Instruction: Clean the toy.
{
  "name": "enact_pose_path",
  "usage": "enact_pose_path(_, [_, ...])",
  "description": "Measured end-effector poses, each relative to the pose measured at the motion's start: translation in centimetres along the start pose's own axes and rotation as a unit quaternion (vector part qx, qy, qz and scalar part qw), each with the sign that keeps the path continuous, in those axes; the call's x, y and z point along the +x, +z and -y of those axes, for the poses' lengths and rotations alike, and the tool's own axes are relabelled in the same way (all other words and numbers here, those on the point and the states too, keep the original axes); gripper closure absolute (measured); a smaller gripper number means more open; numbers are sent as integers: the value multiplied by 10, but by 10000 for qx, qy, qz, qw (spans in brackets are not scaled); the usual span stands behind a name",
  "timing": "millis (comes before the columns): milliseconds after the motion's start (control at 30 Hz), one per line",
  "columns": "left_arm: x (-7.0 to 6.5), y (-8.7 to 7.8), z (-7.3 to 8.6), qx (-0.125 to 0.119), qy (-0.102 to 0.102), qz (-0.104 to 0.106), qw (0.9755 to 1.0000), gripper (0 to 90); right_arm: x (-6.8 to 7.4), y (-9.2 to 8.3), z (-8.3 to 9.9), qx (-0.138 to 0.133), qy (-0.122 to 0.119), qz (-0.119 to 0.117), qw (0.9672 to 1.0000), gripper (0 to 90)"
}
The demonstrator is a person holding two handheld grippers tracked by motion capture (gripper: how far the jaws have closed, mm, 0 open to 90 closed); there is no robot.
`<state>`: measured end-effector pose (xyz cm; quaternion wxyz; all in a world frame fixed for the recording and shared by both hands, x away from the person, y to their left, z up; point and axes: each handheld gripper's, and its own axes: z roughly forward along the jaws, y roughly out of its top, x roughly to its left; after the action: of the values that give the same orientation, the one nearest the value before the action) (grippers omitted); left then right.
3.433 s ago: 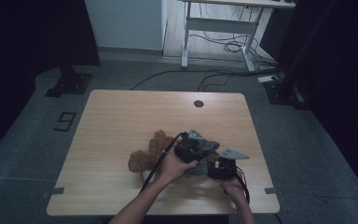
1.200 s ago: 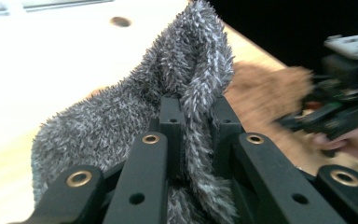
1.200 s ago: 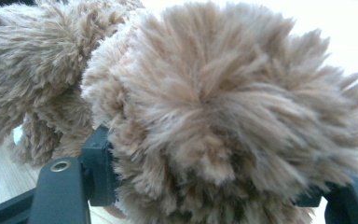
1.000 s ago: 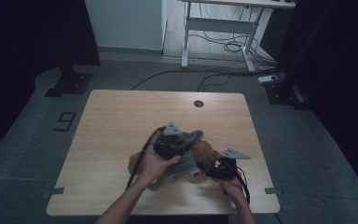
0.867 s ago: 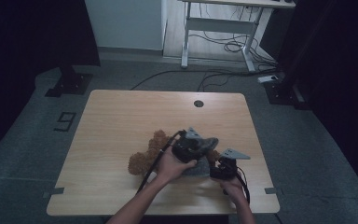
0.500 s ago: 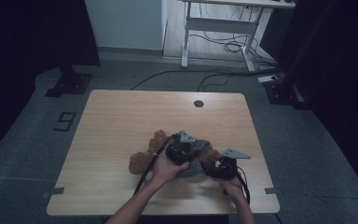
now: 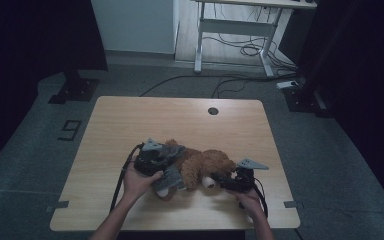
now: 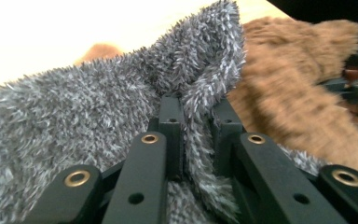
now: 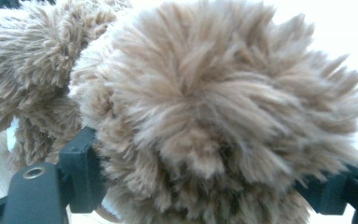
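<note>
Grey fleece [image 8: 121, 112] is pinched in the left tongs [image 8: 193, 116]; right tongs [image 9: 205, 186], just widened, straddle the brown bear [image 9: 223, 107].

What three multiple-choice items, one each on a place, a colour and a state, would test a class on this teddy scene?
1. Where does the teddy bear lie?
A. on the floor
B. on the table's near half
C. by the round hole

2. What colour is the fuzzy garment?
A. grey
B. red
C. green

3. How is the left hand-held gripper?
A. open
B. lying aside
C. shut on the garment

Key: 1 B, it lies between the two hands; 2 A, grey pile beside brown fur; 3 C, its jaws pinch a fold.
</note>
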<state>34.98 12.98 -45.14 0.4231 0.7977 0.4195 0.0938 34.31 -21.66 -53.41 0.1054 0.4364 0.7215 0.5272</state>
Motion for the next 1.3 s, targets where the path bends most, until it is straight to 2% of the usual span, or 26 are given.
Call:
enact_pose_path(100, [10, -7, 7, -7, -146, -10, 9999, 779, -1, 0, 0, 69, 45, -34, 10000, 151])
enact_pose_path(233, [21, -13, 13, 48, -252, -144, 9996, 778, -3, 1, 0, 162, 199, -89, 9996, 129])
enact_pose_path(533, [42, -14, 19, 124, -601, -202, 9979, 772, -2, 1, 0, 245, 180, -143, 9994, 141])
enact_pose_path(567, [44, -15, 19, 139, -599, -204, 9979, 772, -3, 1, 0, 251, 177, -156, 9994, 148])
enact_pose_path(667, [50, -20, 20, 176, -569, -392, 9975, 773, -3, 0, 0, 259, 183, -185, 9993, 156])
enact_pose_path(767, [55, -22, 25, 194, -627, -397, 9970, 774, -4, 0, 1, 265, 164, -191, 9993, 157])
enact_pose_path(1000, [65, -16, 46, 399, -713, -489, 9955, 778, -3, 0, 1, 248, 177, -186, 9994, 157])
enact_pose_path(1067, [69, -14, 52, 454, -776, -452, 9949, 779, -3, 0, 2, 242, 182, -191, 9994, 158])
enact_pose_path(1167, [71, -12, 56, 378, -864, -223, 9953, 779, -3, 0, 2, 230, 188, -196, 9994, 166])
enact_pose_path(1300, [57, -3, 43, 303, -672, 79, 9972, 780, -2, 1, 3, 193, 195, -245, 9993, 229])
